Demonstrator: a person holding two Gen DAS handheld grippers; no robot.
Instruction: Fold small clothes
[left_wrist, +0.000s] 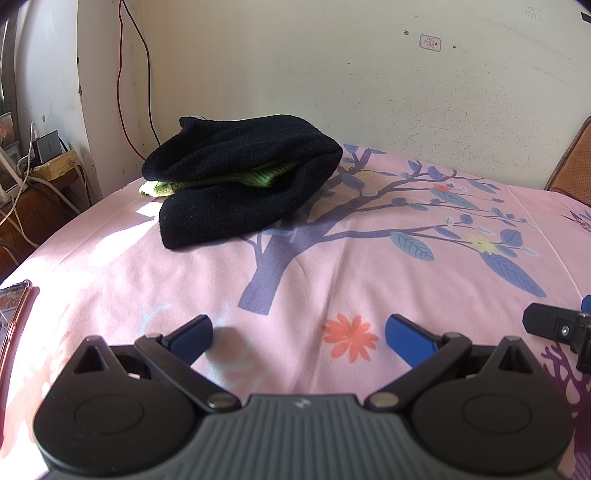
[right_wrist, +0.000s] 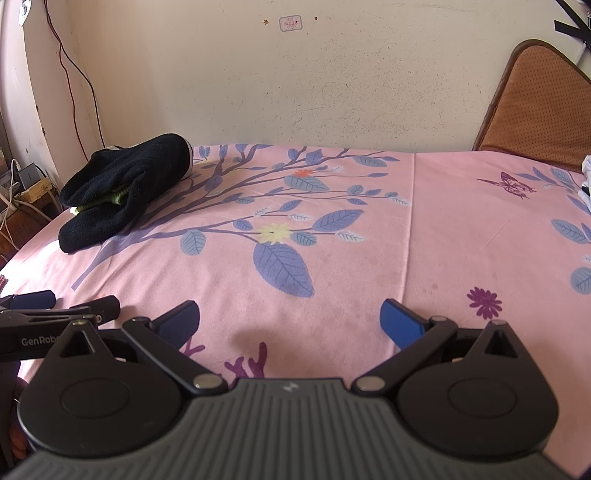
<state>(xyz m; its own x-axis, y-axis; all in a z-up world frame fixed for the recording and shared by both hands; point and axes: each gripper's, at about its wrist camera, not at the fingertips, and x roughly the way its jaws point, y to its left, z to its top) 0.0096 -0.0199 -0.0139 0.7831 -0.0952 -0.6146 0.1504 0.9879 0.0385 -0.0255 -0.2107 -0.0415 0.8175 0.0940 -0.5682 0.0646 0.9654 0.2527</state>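
1. The left gripper (left_wrist: 298, 338) is hovering low over the pink sheet (left_wrist: 332, 280), its blue fingers spread wide and holding nothing.
2. The right gripper (right_wrist: 290, 321) is hovering just beside it, likewise released and empty.
3. A black garment (left_wrist: 240, 181) is lying folded near the sheet's far left corner by the wall (left_wrist: 332, 74), well apart from both grippers, with a green cloth (left_wrist: 258, 177) peeking out between its layers.

I'm seeing bright daylight coming in from the left, glaring on the pink bedsheet (left_wrist: 122, 236), soft shadows falling rightward, fisheye edges bending, both views staying sharp.
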